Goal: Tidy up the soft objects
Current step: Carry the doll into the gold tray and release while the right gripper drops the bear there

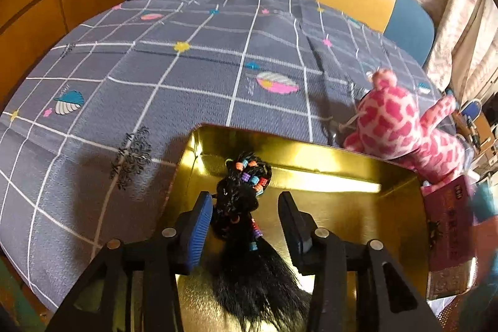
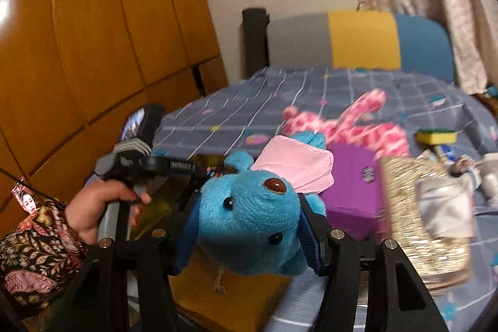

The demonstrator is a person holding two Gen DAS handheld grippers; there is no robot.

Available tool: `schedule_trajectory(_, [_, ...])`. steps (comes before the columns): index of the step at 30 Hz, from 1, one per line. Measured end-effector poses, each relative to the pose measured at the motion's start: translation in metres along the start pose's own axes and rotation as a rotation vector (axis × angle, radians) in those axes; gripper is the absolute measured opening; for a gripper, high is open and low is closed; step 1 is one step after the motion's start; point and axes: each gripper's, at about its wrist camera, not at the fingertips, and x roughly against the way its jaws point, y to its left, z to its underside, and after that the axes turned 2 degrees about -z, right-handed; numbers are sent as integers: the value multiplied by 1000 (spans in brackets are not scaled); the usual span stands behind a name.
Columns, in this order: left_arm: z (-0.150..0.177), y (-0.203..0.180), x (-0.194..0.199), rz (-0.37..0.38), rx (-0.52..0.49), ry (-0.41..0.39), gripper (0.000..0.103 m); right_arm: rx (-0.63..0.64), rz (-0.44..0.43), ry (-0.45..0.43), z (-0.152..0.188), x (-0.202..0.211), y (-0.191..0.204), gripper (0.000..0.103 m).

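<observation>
Fingers of the left gripper [image 1: 246, 218] spread apart, blue pads either side of a black braided hair piece with coloured beads [image 1: 246, 207], left pad touching it, right pad clear. Hair piece lies in a shiny gold rectangular metal tin [image 1: 342, 176] on the grey grid-patterned bedsheet [image 1: 155, 67]. Pink spotted plush giraffe [image 1: 395, 126] lies just beyond the tin's far right corner. Right gripper [image 2: 249, 232] clamped on a blue plush toy with brown nose and pink wing [image 2: 252, 207], held up over the bed. Purple box [image 2: 351, 192] and glittery gold bag [image 2: 420, 207] just to the right; yellow-green sponge [image 2: 435, 136] further back.
</observation>
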Motion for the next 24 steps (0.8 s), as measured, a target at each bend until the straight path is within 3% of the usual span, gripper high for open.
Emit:
schedule_trajectory(5, [18, 13, 28, -20, 56, -67, 44, 15, -35, 94, 4, -45, 8, 58])
schedule_trajectory(9, [44, 26, 41, 12, 109, -55, 44, 13, -50, 148, 3, -78, 11, 58])
schedule_trajectory(19, [92, 23, 64, 31, 67, -47, 44, 12, -36, 261, -7, -161, 17, 59])
schedule_trajectory(24, [102, 27, 73, 40, 78, -60, 44, -55, -50, 322, -9, -193, 16, 63])
